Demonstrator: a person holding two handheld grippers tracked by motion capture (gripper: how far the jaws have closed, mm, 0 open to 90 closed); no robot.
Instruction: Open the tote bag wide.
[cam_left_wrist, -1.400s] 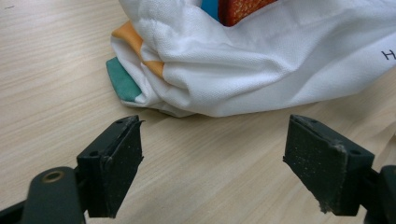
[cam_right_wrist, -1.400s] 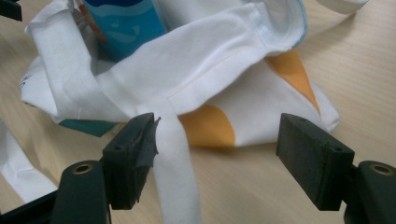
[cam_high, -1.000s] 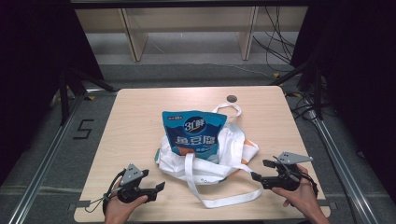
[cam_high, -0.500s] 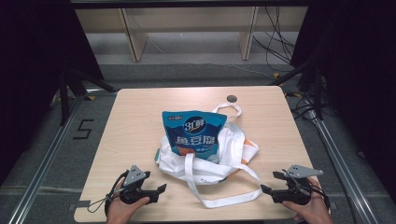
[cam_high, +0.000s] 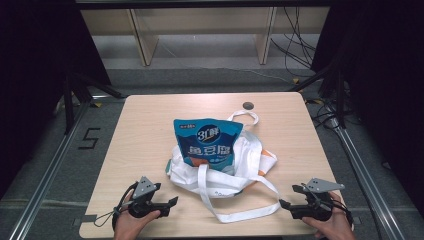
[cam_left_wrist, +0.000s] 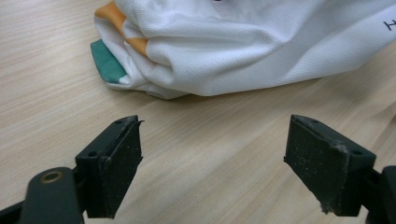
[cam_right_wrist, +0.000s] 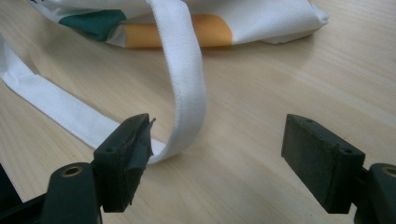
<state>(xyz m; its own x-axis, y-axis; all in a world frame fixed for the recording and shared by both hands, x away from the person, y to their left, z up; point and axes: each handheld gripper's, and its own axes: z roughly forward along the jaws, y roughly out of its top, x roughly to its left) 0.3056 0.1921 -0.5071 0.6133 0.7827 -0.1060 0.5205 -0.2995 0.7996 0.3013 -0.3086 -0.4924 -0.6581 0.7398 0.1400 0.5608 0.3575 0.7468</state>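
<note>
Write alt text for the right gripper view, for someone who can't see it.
The right tongs stand open just above a wooden table, holding nothing. A white bag strap loops down to the table between the jaws, close to the left one. Behind lies the white tote bag with orange and green patches.

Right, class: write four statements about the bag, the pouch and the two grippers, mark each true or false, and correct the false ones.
1. The blue pouch lies on the white bag. True.
2. The left gripper grips the bag. False: its jaws are open, short of the cloth.
3. The right gripper is open beside the strap. True.
4. The pouch lies on the floor. False: it is on the table.
</note>
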